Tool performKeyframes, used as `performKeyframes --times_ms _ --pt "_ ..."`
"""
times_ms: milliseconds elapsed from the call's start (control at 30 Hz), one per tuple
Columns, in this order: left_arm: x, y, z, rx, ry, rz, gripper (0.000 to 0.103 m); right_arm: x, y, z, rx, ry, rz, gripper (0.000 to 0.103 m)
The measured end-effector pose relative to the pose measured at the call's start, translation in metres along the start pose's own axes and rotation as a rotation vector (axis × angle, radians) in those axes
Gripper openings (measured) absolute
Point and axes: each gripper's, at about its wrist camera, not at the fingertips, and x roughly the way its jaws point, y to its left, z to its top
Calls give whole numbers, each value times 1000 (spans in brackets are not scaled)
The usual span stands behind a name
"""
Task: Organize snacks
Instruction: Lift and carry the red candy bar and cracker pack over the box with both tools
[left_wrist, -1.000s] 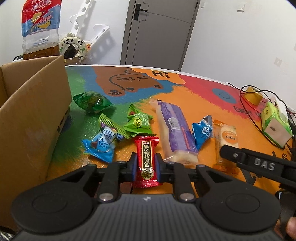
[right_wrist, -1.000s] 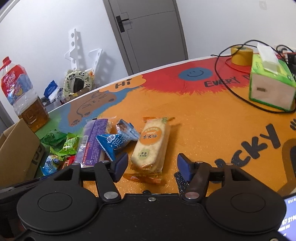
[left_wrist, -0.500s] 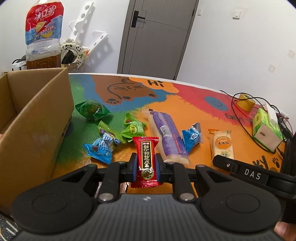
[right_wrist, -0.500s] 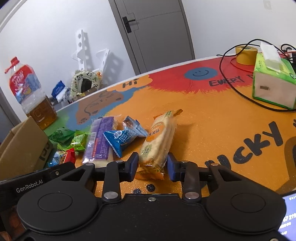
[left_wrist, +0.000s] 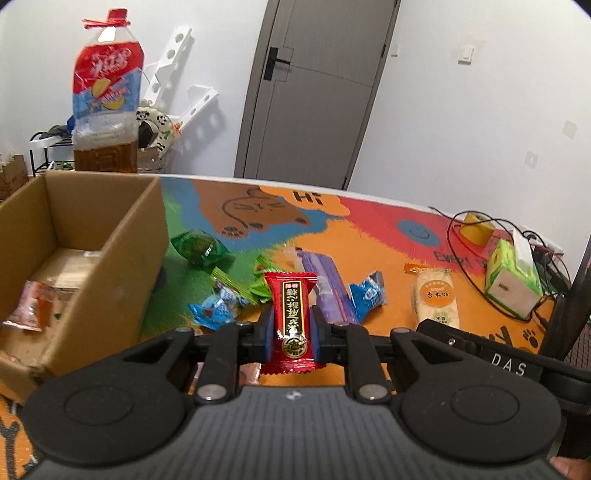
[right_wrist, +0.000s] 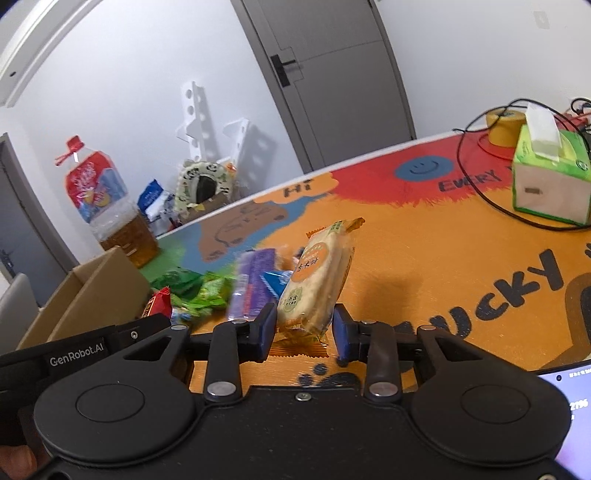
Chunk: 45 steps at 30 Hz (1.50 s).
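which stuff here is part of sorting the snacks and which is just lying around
Part of the job:
red candy packet, in the left gripper
rice cracker pack, in the right gripper
purple bar, blue candies, green packets
cardboard box

Lying about:
tissue box
tape roll
black cable
tea bottle

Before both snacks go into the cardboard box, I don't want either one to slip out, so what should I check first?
1. Left hand-held gripper shut on the red candy: ok, pads press both sides.
2. Right hand-held gripper holds the rice cracker pack: ok, but the pack tilts and is pinched only at its lower end.
3. Cardboard box open on top: ok.
4. Room inside the box: ok, bare floor shows beside a pink packet.
5. Candy lifted off the table: cannot tell.
6. Path from right gripper to box: not ok, the left gripper sits between them.
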Motion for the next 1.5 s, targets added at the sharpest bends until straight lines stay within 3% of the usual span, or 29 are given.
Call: performKeyframes --times_ms 767,1133,1433,1500 --pt "-76 73 32 -80 -142 104 18 -11 86 14 -100 -47 162 34" --pt "-85 116 36 -144 -154 168 18 -3 125 16 -151 -39 220 34" --pt "-80 143 35 -190 -100 186 22 9 158 13 -186 -19 254 34" --pt "-82 149 35 -193 -109 220 22 10 166 12 -194 -14 262 34"
